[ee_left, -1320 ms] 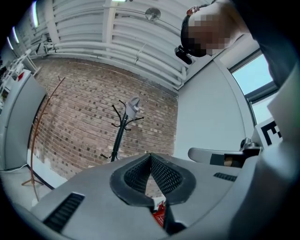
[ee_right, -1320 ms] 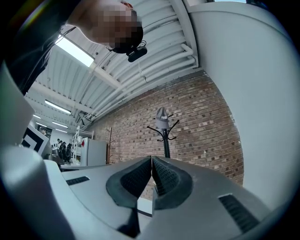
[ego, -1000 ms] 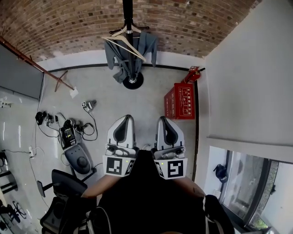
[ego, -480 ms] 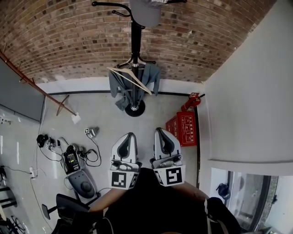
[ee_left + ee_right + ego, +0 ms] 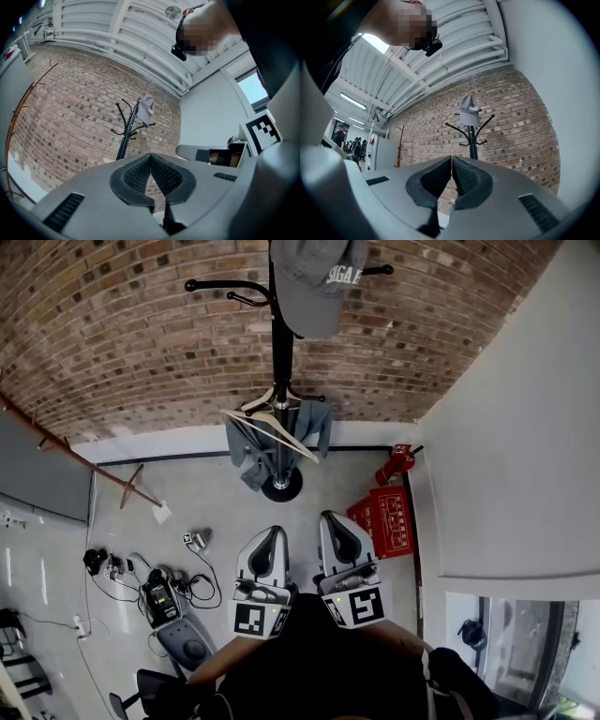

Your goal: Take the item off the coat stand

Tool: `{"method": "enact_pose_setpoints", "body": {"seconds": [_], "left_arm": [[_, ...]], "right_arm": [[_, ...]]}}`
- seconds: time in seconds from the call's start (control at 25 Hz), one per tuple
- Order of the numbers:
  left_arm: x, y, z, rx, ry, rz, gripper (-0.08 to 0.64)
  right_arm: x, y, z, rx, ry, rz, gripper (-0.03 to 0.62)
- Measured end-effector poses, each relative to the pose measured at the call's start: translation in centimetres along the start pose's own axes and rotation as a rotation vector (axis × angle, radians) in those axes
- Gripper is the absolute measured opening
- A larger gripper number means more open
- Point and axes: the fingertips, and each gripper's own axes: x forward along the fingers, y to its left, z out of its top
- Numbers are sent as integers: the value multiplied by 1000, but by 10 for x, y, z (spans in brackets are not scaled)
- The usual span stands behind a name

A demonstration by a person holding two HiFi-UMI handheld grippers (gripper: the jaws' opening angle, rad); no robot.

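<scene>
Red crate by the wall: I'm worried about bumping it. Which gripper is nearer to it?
Right. The right gripper hangs just left of the red crate in the head view; the left gripper is farther left, beyond the right one.

The left tool (image 5: 271,532) and right tool (image 5: 331,518) share smooth light-grey shells with a dark oval recess on top, black pads (image 5: 138,175) (finely cross-ribbed), and a cube (image 5: 255,620) of black-and-white square markers each. The person wears a black top (image 5: 319,667).

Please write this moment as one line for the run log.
left gripper: shut, empty | right gripper: shut, empty | cap: on coat stand, untouched
</scene>
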Motion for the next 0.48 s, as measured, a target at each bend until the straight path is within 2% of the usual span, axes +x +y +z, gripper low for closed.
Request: {"method": "enact_pose_setpoints", "body": {"seconds": [0.24,0.48], "left_arm": [[17,32,-6,-6,30,-36,17],[41,44,1,-18,-4,-58,17]], "right_arm": [[34,2,-4,-24,4,-31,18],[54,0,-9,-23,35,-8,18]]}}
